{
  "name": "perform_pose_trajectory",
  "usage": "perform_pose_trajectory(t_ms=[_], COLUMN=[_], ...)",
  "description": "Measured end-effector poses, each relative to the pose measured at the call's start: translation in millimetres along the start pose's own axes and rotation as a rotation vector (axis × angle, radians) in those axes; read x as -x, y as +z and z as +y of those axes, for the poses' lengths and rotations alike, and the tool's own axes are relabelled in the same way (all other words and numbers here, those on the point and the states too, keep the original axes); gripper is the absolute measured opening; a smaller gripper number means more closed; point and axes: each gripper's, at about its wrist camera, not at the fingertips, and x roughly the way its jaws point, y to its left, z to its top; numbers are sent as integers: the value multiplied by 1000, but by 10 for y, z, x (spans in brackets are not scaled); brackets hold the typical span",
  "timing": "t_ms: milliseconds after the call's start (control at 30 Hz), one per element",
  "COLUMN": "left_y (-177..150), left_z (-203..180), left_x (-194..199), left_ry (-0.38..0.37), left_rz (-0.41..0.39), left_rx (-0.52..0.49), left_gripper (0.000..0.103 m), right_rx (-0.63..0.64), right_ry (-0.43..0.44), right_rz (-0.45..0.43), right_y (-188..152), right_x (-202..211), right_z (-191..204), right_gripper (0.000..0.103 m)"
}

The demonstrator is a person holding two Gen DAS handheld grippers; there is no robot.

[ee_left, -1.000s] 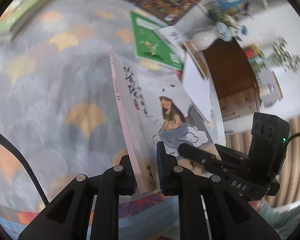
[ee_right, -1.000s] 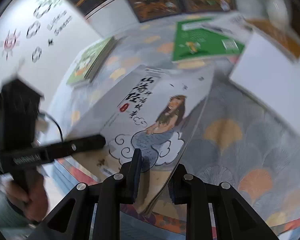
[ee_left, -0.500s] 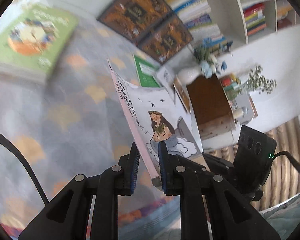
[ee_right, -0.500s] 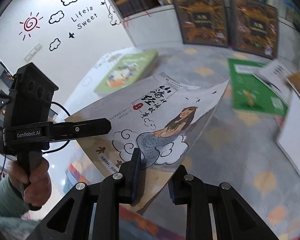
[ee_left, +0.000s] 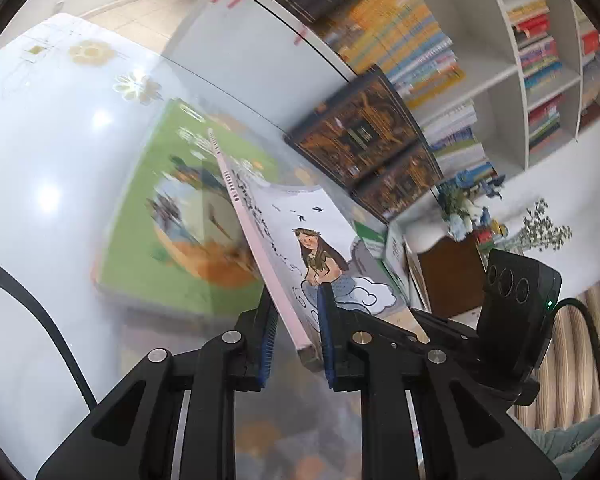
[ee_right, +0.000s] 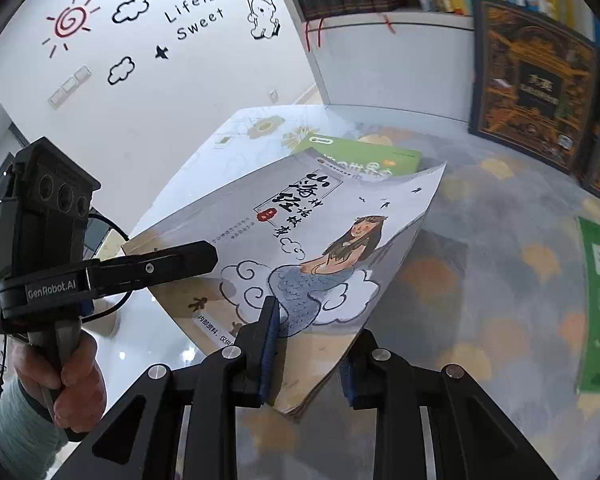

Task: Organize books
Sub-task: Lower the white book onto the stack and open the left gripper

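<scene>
Together, narrow fingers [ee_left: 323,344] clamping mermaid book [ee_right: 320,248].

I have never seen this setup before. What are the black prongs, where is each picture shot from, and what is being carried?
There is no robot here. A person holds a handheld claw in each hand, and each has a fisheye camera looking along its fingers. One picture comes from the left claw, the other from the right claw; that view also shows the left hand on its handle. Both grip one mermaid book above the patterned rug. The right claw's jaws are opening, with the book between them. A green book lies beyond.
</scene>
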Motion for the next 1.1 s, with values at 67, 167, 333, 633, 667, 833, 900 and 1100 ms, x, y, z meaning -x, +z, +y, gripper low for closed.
perform_pose_trajectory(t_ms=[67,167,333,633,667,833,900,1100], left_y=[86,212,373,261,243,133,73,-78], left_z=[95,215,447,674,695,804,831,656], left_x=[-4,-71,-215,-245,-211,68,202,392], left_ry=[6,17,55,105,106,165,184,228], left_rz=[-13,-27,-9,20,13,-53,-69,-79], left_rx=[-5,-2,24,71,85,153,172,154], left_gripper=[16,16,16,16,16,16,16,19], right_rx=[-1,-8,-100,-161,-157,-148,-163,-258], right_ry=[-1,-3,22,16,12,8,19,39], right_rz=[8,19,53,109,113,130,139,138], right_y=[120,296,488,421,421,408,364,-142], right_x=[-108,-278,-590,-876,-875,-865,-849,-480], right_z=[4,-9,-177,-279,-268,-220,-222,-443], right_gripper=[25,25,26,26,26,31,31,32])
